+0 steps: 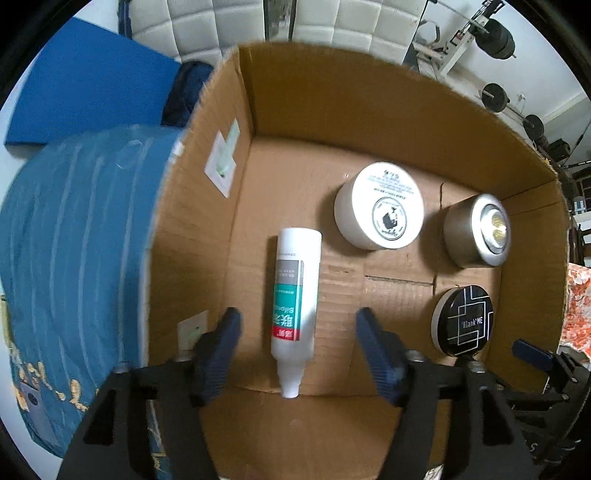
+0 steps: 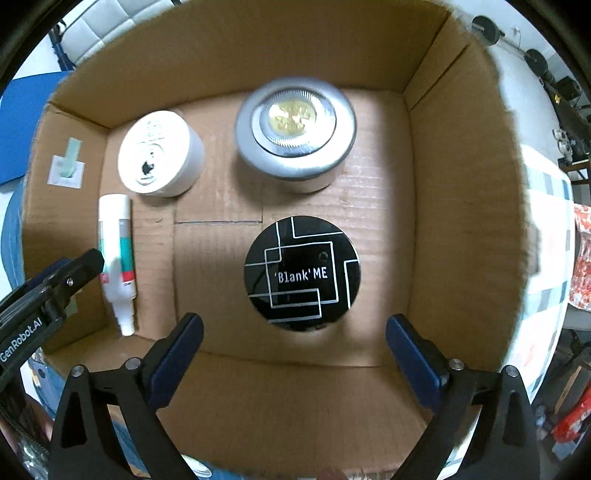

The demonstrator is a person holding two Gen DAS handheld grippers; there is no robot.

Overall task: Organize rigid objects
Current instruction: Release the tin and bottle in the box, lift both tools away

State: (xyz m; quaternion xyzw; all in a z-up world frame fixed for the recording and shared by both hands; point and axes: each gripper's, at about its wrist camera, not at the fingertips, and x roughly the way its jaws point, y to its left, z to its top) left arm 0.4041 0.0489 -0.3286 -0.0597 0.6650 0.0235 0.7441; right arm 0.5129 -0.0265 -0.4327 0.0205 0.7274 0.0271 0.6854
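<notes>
An open cardboard box [image 1: 332, 96] [image 2: 461, 221] holds several items. A white bottle with a teal label [image 1: 295, 295] [image 2: 116, 254] lies on the floor at the left. A white round jar [image 1: 380, 205] [image 2: 159, 155], a silver puck light [image 1: 478, 229] [image 2: 295, 129] and a black "Blank ME" compact [image 1: 463, 321] [image 2: 303, 273] stand beside it. My left gripper [image 1: 297, 321] is open and empty above the bottle, fingers either side. My right gripper [image 2: 295, 328] is open and empty just above the compact.
The box rests on blue patterned bedding [image 1: 74, 240]. A blue mat [image 1: 88, 88] and a padded white headboard [image 1: 221, 26] lie behind. Weight plates on a rack [image 1: 495, 37] stand at the far right. The left gripper's body [image 2: 44, 291] shows at the box's left wall.
</notes>
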